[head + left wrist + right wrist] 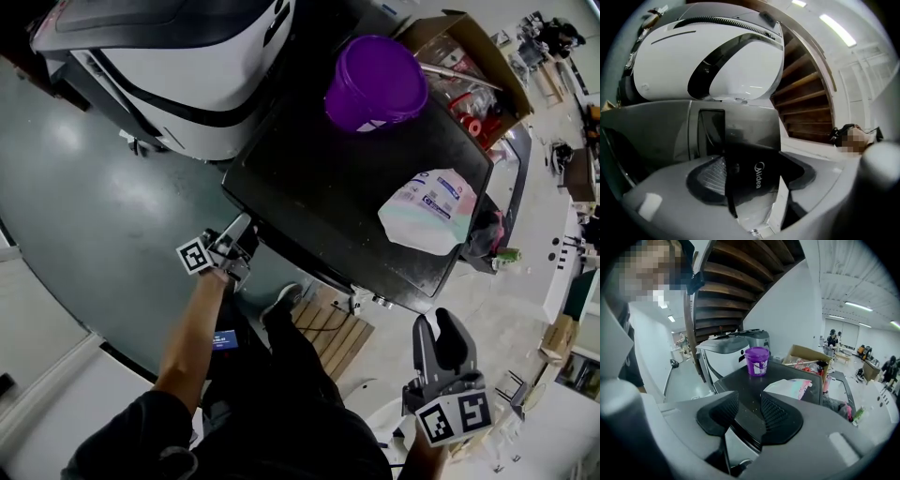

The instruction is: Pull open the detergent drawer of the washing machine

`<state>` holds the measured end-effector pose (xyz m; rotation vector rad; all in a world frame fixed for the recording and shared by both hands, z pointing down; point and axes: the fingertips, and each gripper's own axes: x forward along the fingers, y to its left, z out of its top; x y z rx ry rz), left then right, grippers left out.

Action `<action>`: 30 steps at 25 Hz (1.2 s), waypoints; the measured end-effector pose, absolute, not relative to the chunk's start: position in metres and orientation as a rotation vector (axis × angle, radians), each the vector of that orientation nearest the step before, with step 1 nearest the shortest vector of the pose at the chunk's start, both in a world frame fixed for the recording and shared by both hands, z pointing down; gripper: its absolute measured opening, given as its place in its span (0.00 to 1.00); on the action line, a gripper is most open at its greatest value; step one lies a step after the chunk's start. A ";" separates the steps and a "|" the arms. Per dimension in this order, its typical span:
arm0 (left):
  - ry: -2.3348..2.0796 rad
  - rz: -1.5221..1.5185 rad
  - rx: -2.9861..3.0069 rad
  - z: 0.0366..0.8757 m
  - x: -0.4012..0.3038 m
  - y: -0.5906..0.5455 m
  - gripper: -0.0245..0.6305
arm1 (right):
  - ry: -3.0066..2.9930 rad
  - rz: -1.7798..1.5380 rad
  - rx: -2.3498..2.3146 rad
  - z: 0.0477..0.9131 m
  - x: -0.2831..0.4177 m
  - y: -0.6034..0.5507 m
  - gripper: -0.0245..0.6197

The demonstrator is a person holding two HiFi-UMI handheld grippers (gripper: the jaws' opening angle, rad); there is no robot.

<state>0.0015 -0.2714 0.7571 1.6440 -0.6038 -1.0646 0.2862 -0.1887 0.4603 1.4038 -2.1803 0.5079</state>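
A dull green floor [84, 187] carries the black-topped washing machine [328, 187]. Its dark glossy detergent drawer [757, 180], at the front's upper corner, looks partly drawn out. It sits between the spread jaws of the left gripper [242, 230], whose pads seem not to press it. The right gripper [437, 323] hangs well apart, jaws parted and empty. Pulling with so loose a hold would likely slip off the drawer front. There are one drawer, two grippers, one purple plastic bucket [375, 82] and one pale pouch [429, 211].

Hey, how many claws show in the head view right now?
2. The left claw is beside the washer's near-left corner. The right claw is low at the right, clear of the washer. None seems hidden.
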 end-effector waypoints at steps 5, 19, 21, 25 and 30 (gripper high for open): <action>-0.533 -1.051 1.661 0.757 -0.011 -0.229 0.58 | -2.124 0.549 1.440 0.477 0.294 -0.185 0.26; -0.449 -0.834 1.716 0.757 -0.036 -0.143 0.55 | -2.149 0.599 1.360 0.503 0.238 -0.189 0.26; -0.437 -0.807 1.722 0.756 -0.034 -0.142 0.55 | -2.154 0.595 1.362 0.499 0.234 -0.189 0.26; -0.418 -0.757 1.724 0.759 -0.033 -0.143 0.56 | -2.160 0.582 1.373 0.494 0.228 -0.188 0.26; -0.403 -0.644 1.720 0.764 -0.036 -0.139 0.58 | -2.177 0.579 1.377 0.489 0.220 -0.183 0.26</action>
